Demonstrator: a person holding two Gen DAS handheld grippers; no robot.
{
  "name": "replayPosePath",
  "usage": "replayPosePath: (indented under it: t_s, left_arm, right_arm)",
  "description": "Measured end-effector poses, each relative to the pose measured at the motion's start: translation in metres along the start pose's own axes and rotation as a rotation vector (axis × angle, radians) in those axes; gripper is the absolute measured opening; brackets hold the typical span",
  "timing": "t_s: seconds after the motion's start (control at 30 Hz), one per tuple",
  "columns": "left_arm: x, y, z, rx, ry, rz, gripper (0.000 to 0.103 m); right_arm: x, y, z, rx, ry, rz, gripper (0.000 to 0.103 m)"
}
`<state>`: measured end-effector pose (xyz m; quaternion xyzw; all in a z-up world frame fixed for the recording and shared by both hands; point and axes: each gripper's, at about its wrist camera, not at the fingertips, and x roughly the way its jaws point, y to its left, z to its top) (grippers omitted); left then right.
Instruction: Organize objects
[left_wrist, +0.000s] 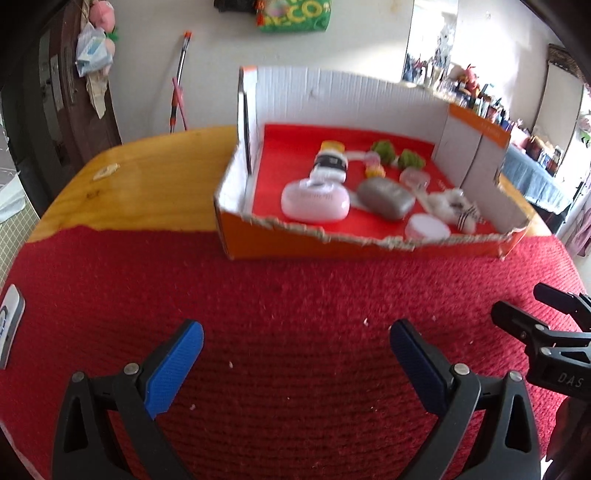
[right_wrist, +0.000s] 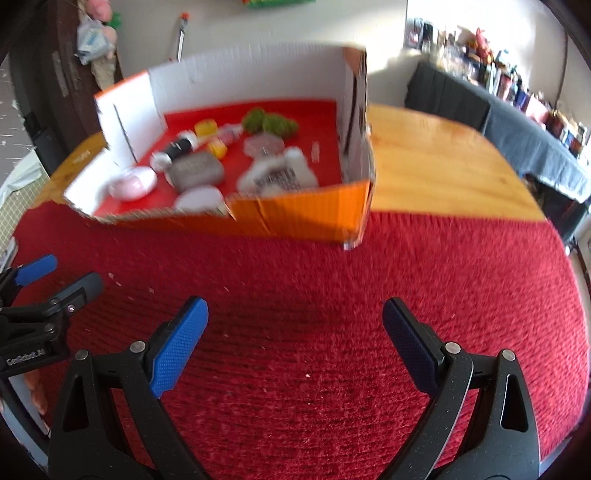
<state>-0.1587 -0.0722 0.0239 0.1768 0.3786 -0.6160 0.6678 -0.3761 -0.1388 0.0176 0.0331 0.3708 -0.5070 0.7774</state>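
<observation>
1. The left gripper (left_wrist: 295, 350) and right gripper (right_wrist: 295, 332) both hang released and empty above the red mat (left_wrist: 277, 288).
2. The small objects, among them a grey case (left_wrist: 386, 197) and a white pouch (left_wrist: 314, 201), lie inside the cardboard box (left_wrist: 314, 243) on the worktop (left_wrist: 147, 184).
3. Judging by this, sorting looks finished or between picks; any next move calls for reaching over the box's torn front wall.

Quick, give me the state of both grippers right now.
Left gripper: open, fingers wide apart, holding nothing, over the red mat.
Right gripper: open, fingers wide apart, holding nothing, over the same mat.
</observation>
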Motion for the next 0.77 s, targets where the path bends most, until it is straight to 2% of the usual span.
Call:
replayPosePath:
  t_s: [0.07, 0.17, 0.23, 0.77]
  left_arm:
    - [0.0049, -0.0027, -0.0029, 0.003, 0.021, 0.014, 0.103]
    - [0.0055, -0.0084, -0.0060, 0.025, 0.008, 0.045, 0.103]
    - [0.0058, -0.0073, -0.0059, 0.015, 0.010, 0.044, 0.103]
    - [0.0072, -0.0064, -0.0044, 0.011, 0.005, 0.050, 0.103]
  right_arm:
    - [0.0065, -0.0005, -0.0030, 0.003, 0.026, -0.008, 0.097]
    - [0.0063, 0.0014, -0.0075, -0.013, 0.012, -0.040, 0.099]
    - [0.0062, -0.0014, -0.0087, -0.004, 0.016, -0.038, 0.103]
    - [0.0048, -0.0020, -0.0093, -0.011, 0.021, -0.052, 0.103]
